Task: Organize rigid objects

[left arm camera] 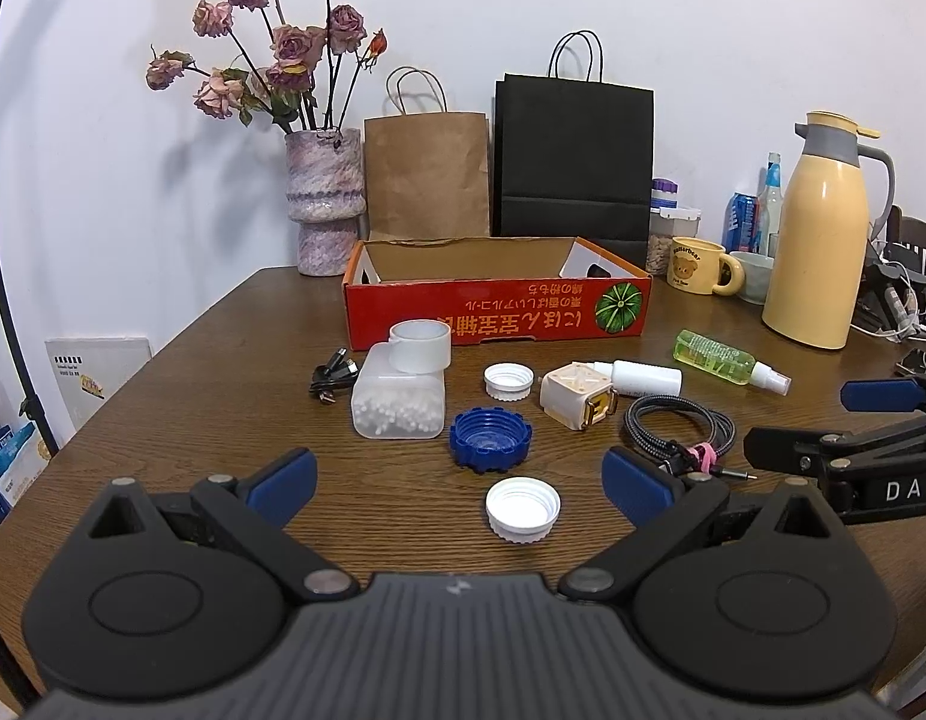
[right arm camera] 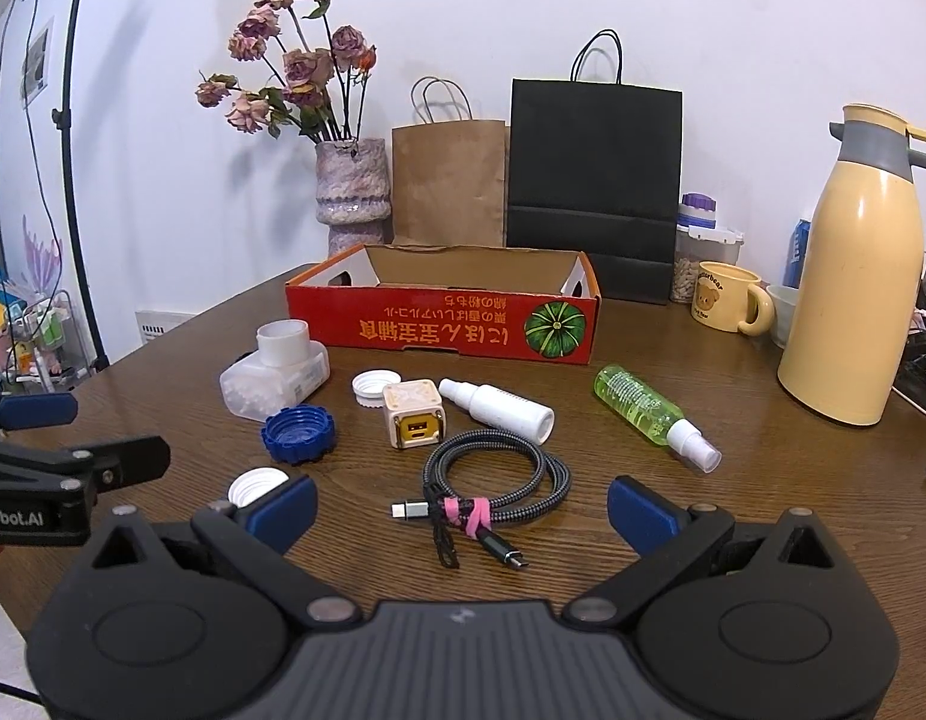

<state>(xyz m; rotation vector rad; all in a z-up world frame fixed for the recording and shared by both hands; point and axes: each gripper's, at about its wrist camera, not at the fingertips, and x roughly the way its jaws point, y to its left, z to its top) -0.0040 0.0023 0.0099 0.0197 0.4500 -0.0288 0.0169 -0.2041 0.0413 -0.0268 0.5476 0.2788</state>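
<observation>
An empty red cardboard box (left arm camera: 496,312) (right arm camera: 442,324) stands mid-table. In front of it lie a cotton-swab container (left arm camera: 400,399) (right arm camera: 271,381), a blue cap (left arm camera: 490,441) (right arm camera: 298,435), two white caps (left arm camera: 523,510) (left arm camera: 509,381), a cream charger cube (left arm camera: 577,399) (right arm camera: 414,420), a white bottle (left arm camera: 646,378) (right arm camera: 499,408), a green spray bottle (left arm camera: 727,359) (right arm camera: 649,411) and a coiled braided cable (left arm camera: 679,426) (right arm camera: 493,480). My left gripper (left arm camera: 460,483) is open around the near white cap. My right gripper (right arm camera: 460,507) is open over the braided cable.
A vase of dried roses (left arm camera: 322,204), a brown paper bag (left arm camera: 427,174) and a black bag (left arm camera: 574,162) stand behind the box. A yellow thermos (left arm camera: 820,240), a bear mug (left arm camera: 697,267) and jars crowd the right. A small black cable (left arm camera: 334,375) lies left.
</observation>
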